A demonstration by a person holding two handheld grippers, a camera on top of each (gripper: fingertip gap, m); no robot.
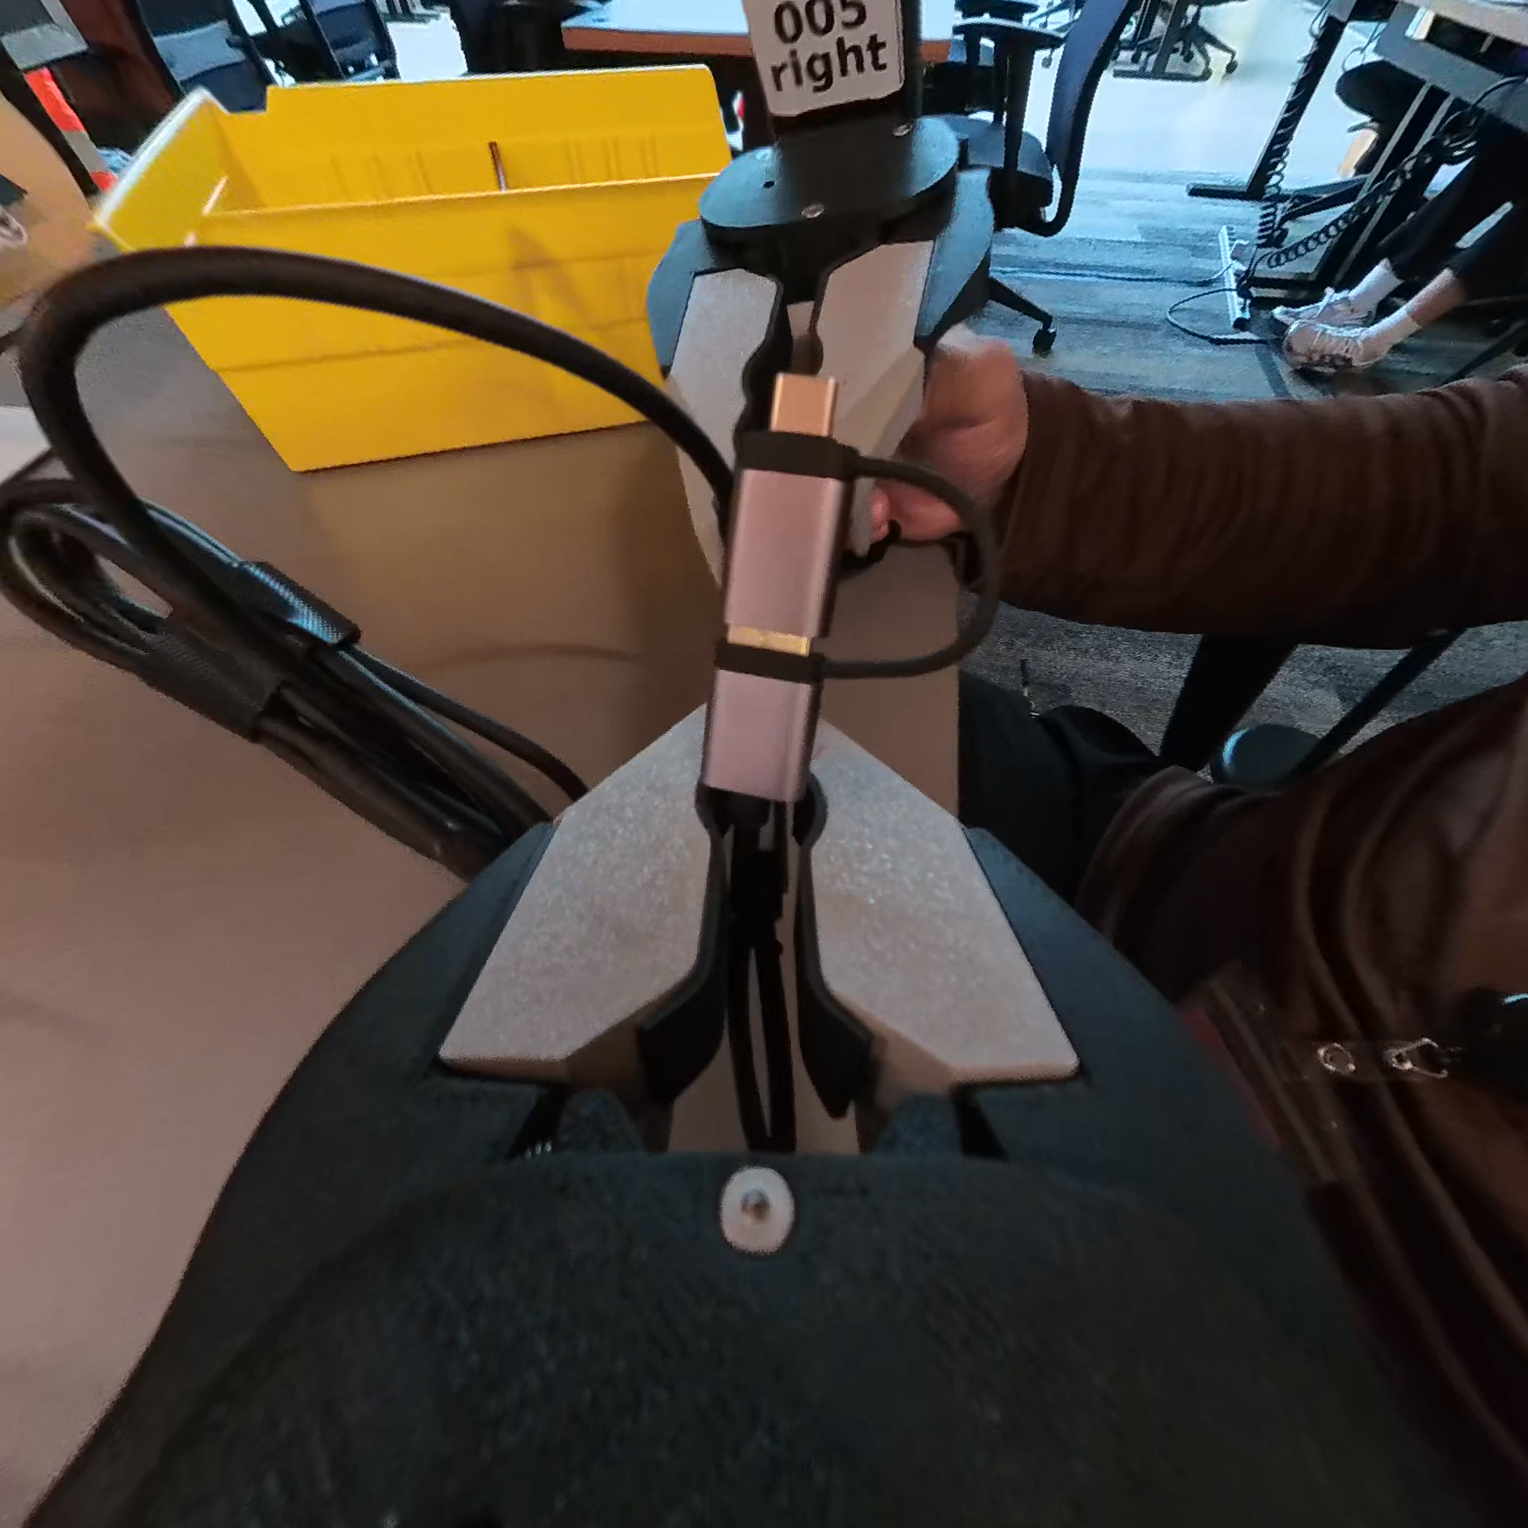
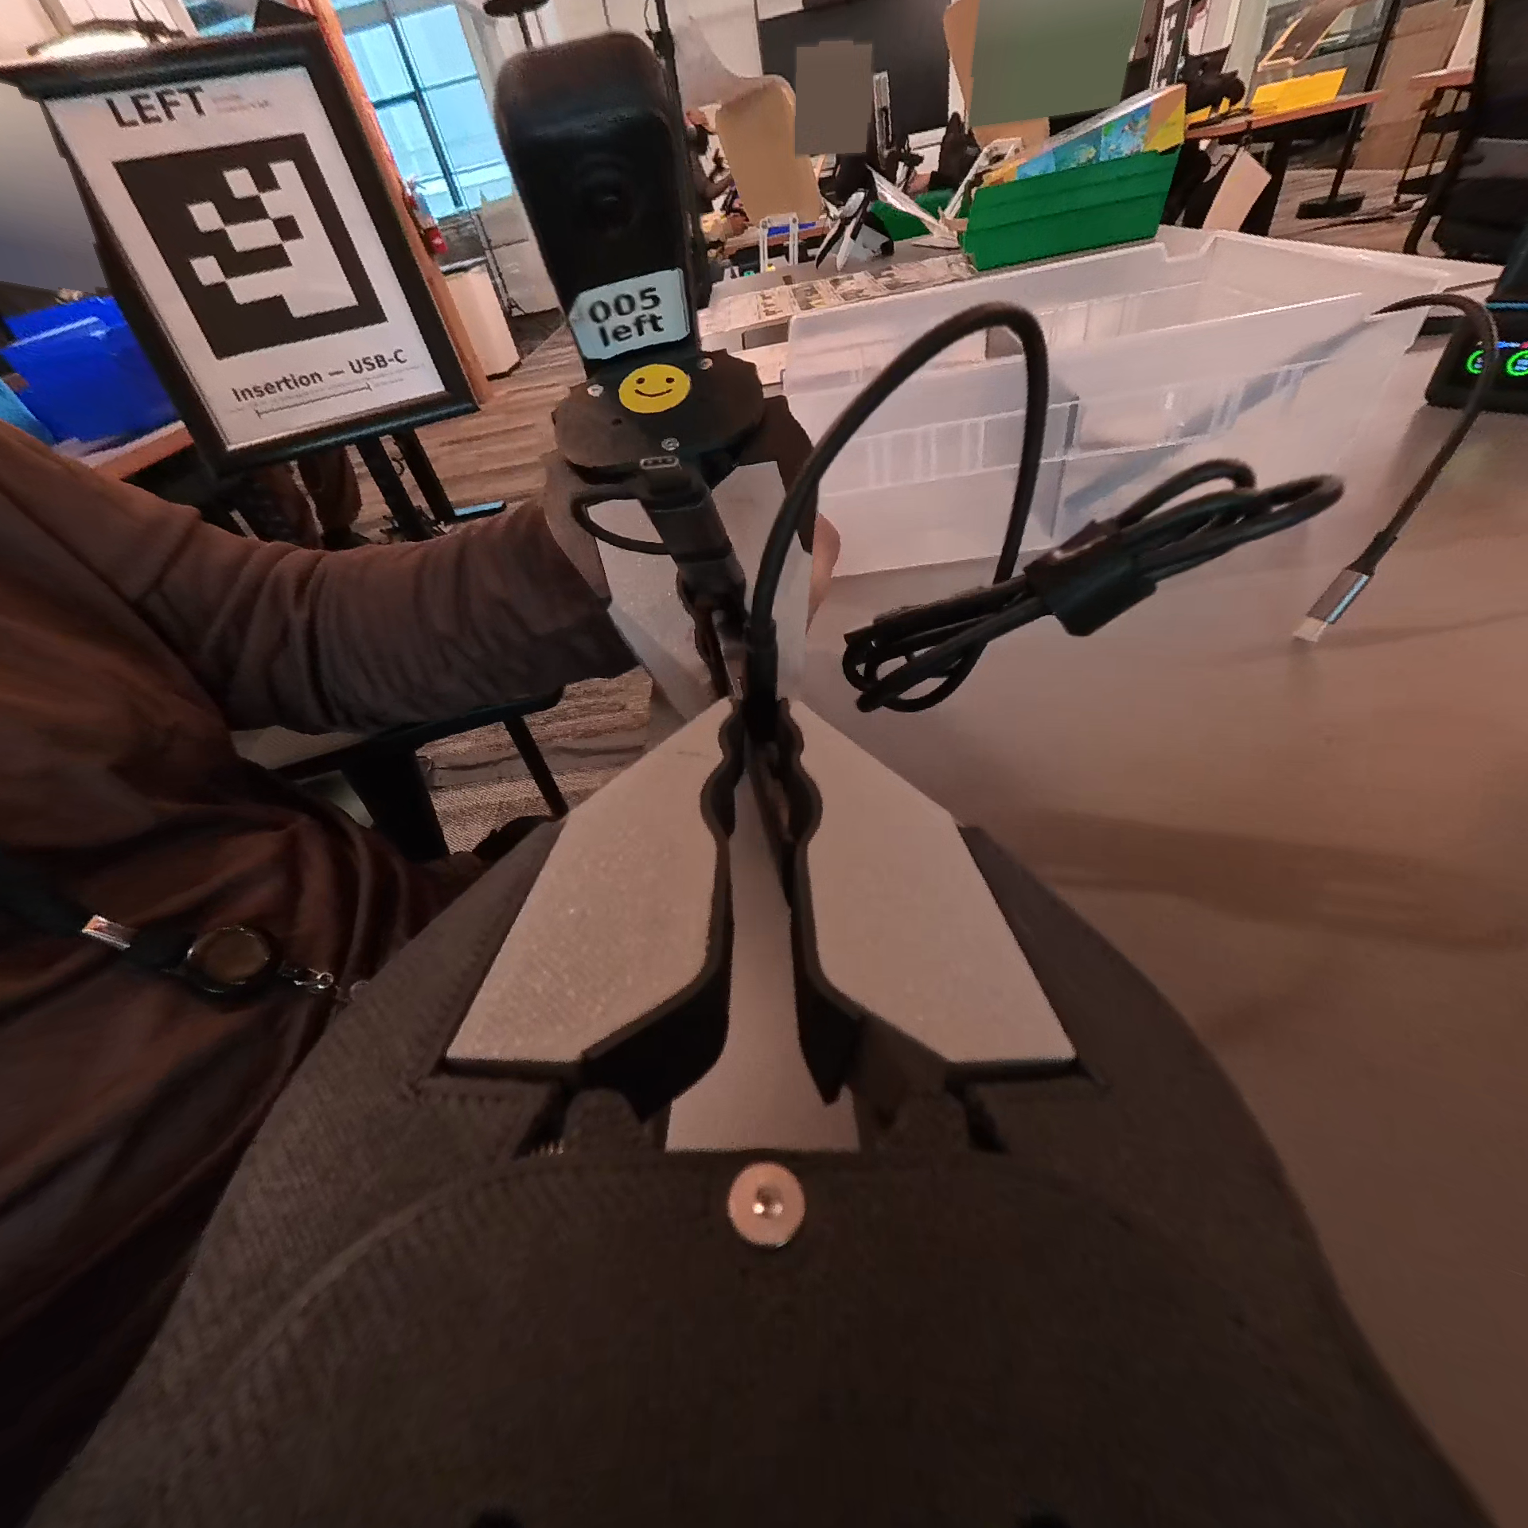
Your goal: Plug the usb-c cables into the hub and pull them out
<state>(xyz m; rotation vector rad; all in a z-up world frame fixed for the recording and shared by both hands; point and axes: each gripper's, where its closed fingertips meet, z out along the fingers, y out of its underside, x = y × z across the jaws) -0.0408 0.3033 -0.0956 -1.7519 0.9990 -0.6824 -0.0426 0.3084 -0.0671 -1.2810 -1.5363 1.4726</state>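
Observation:
A chain of grey metal hub pieces [image 1: 781, 546] with black tether loops spans between both grippers, held in the air. My left gripper [image 1: 761, 744] is shut on its lower piece. My right gripper [image 1: 790, 463] faces it and is shut around the upper end. In the right wrist view my right gripper [image 2: 761, 728] pinches the end of a black usb-c cable [image 2: 893, 389], which arcs up and drops to a strapped coil [image 2: 1075, 579] on the table. The left gripper [image 2: 719, 612] sits just beyond. The joint between plug and hub is hidden by the fingers.
A yellow bin [image 1: 413, 248] stands behind on the tan table. A clear plastic bin [image 2: 1075, 397] is at the back. A second cable with a silver plug [image 2: 1331, 612] lies at the right, running to a device with green lights [image 2: 1488, 364]. A framed sign [image 2: 240, 256] stands left.

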